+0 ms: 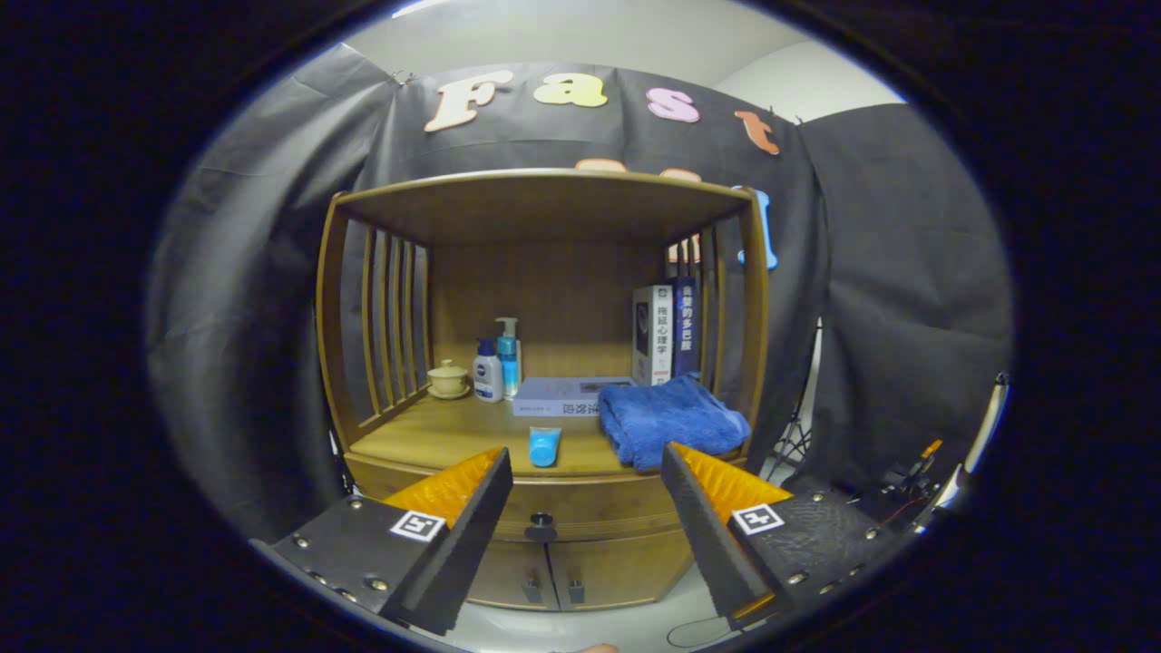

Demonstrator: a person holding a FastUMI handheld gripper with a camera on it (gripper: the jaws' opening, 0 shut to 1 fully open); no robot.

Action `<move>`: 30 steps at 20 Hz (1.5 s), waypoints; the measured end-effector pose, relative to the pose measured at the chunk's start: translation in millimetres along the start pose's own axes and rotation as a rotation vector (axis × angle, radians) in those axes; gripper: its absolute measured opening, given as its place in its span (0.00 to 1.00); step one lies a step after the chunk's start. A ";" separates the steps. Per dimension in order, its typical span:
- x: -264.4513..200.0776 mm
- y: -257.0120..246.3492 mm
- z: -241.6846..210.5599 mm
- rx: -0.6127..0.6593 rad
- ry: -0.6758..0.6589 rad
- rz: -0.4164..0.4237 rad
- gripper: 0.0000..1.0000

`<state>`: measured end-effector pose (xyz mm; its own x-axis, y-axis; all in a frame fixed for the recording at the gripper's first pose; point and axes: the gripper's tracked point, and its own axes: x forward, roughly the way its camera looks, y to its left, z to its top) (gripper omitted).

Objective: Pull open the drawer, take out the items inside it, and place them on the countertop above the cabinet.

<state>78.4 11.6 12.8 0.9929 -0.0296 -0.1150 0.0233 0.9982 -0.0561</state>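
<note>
Claw [585, 508] spread wide, holding nothing, aimed straight at a wooden cabinet [544, 363]. Drawer [580, 508] shut beneath the worktop [435, 440], its dark round knob [541, 521] centred between the fingers and just beyond them, seemingly lined up for a pull. Contents hidden inside. On the worktop: a blue folded towel [671, 422] and a small blue tube [544, 446] at the front edge, a flat book [567, 397], bottles [497, 367], a lidded cup [448, 378], upright books [667, 331].
</note>
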 end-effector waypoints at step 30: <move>-24.5 -92.3 -14.0 -0.032 -0.012 -0.112 0.94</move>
<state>50.4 -80.5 6.9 0.9856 -0.1399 -0.0948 0.1304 0.9864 -0.0998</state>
